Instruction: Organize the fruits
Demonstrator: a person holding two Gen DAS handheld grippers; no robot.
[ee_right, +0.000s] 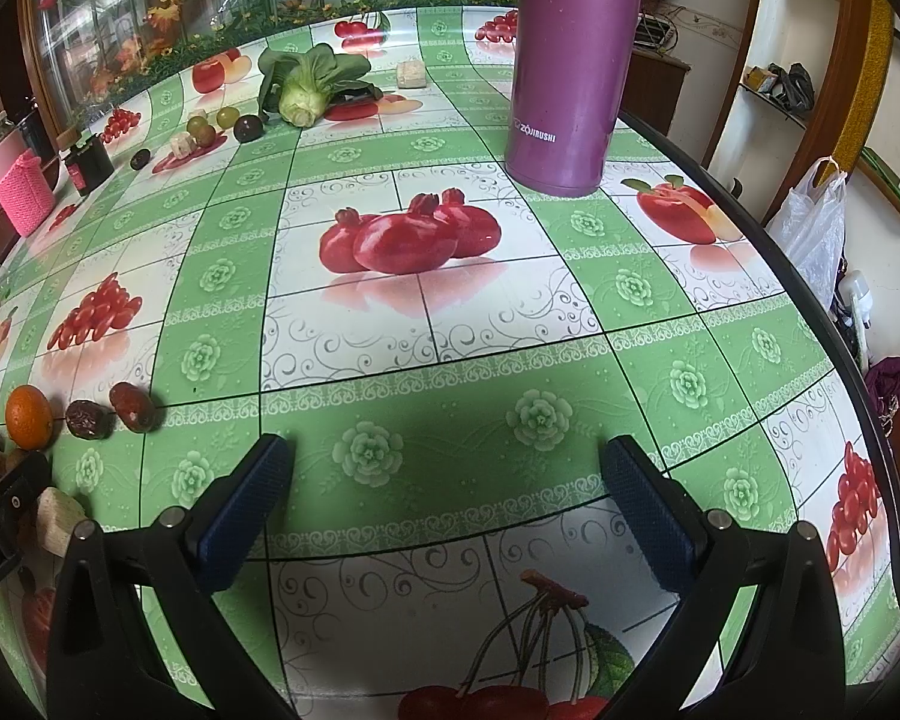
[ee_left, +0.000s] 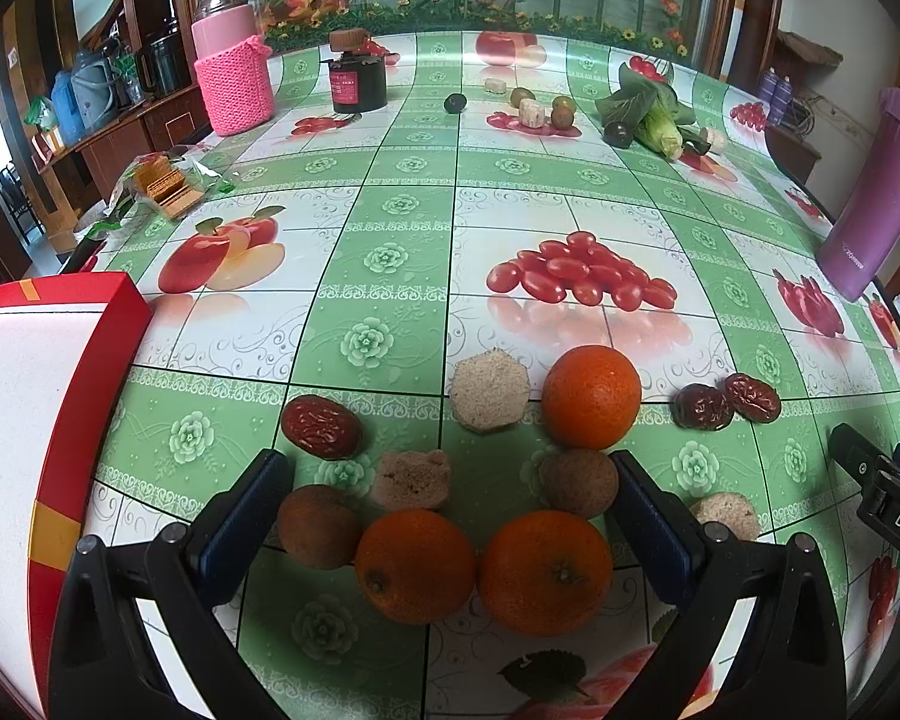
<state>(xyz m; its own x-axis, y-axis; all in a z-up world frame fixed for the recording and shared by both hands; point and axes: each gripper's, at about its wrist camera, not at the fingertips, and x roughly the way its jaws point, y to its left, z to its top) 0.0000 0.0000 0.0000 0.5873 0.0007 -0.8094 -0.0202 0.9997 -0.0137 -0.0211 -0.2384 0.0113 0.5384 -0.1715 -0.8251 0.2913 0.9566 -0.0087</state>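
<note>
Two round orange mandarins (ee_left: 480, 567) lie side by side on the green-tiled tabletop (ee_left: 390, 204), between the fingers of the released left claw (ee_left: 450, 498). They look firm but light with slightly slippery peel, so I think it is best to grip one across its widest middle. The right claw (ee_right: 447, 501) is also released, above bare cloth.

"ZOJIRUSHI" on purple flask (ee_right: 561, 66)

A table (ee_left: 390, 192) under a glossy green-and-white fruit-print cloth carries everything. At six o'clock in the left wrist view lie two oranges (ee_left: 415, 565), a third orange (ee_left: 591, 396) at five, red dates (ee_left: 321, 426) and a pair of dates (ee_left: 726, 405) at four. A red box (ee_left: 60, 420) sits at nine, a pink knit-sleeved flask (ee_left: 231, 75) at eleven, bok choy (ee_left: 648, 108) at one, and a purple thermos (ee_right: 564, 60) at three.
</note>
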